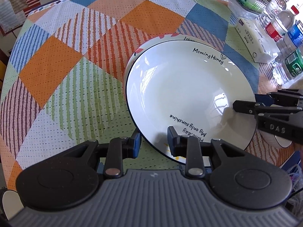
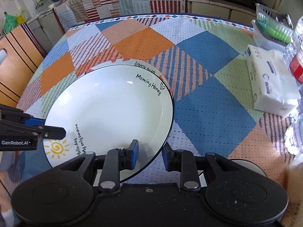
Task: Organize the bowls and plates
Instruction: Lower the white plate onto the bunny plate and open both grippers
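A white plate (image 1: 181, 92) with a thin dark rim, "Morning Honey" lettering and a yellow sun drawing sits stacked on a second plate (image 2: 145, 64), whose red-patterned edge and black lettering peek out at the far side. Both rest on the checked tablecloth (image 1: 75, 66).

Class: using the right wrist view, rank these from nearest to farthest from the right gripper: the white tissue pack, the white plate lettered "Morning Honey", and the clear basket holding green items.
1. White plate lettered "Morning Honey": its rim sits between the fingers of the right gripper.
2. White tissue pack: to the right, mid-table.
3. Clear plastic basket holding green items: far right corner.
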`<state>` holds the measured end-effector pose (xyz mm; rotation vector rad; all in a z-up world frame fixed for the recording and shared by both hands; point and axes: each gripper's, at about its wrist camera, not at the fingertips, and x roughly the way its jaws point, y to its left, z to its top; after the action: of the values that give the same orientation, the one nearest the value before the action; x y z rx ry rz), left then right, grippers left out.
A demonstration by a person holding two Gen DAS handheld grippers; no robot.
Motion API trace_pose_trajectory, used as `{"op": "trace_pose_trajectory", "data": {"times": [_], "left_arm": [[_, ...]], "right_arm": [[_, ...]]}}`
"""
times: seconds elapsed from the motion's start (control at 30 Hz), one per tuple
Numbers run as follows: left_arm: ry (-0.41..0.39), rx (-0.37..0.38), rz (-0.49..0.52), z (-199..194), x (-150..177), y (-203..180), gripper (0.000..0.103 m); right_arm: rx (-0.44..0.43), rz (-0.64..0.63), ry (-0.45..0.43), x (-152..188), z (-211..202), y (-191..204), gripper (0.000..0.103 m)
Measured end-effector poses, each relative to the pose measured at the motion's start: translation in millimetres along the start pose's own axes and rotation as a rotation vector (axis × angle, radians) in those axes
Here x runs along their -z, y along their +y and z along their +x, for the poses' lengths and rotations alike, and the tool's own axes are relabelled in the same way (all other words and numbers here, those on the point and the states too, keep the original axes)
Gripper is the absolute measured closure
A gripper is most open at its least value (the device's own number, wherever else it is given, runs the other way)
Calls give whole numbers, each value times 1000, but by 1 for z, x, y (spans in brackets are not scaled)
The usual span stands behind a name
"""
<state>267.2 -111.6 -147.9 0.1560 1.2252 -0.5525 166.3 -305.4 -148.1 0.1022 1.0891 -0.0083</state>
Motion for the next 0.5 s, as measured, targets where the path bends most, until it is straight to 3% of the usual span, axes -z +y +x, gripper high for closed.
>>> {"op": "trace_pose_trajectory", "data": {"times": [0.13, 0.27, 0.37, 0.5], "left_arm": [[8, -10, -12, -4, 2, -2, 75], [-3, -8, -6, -18, 9, -6, 75], [-16, -18, 18, -35, 18, -12, 76], [-35, -14, 30, -60, 29, -15, 76]], "right_arm": [[96, -73, -39, 0, 5, 15, 63], [171, -54, -115, 1, -8, 21, 65], [156, -41, -185, 4, -37, 29, 65], [121, -26, -211, 6, -72, 41, 65]]}}
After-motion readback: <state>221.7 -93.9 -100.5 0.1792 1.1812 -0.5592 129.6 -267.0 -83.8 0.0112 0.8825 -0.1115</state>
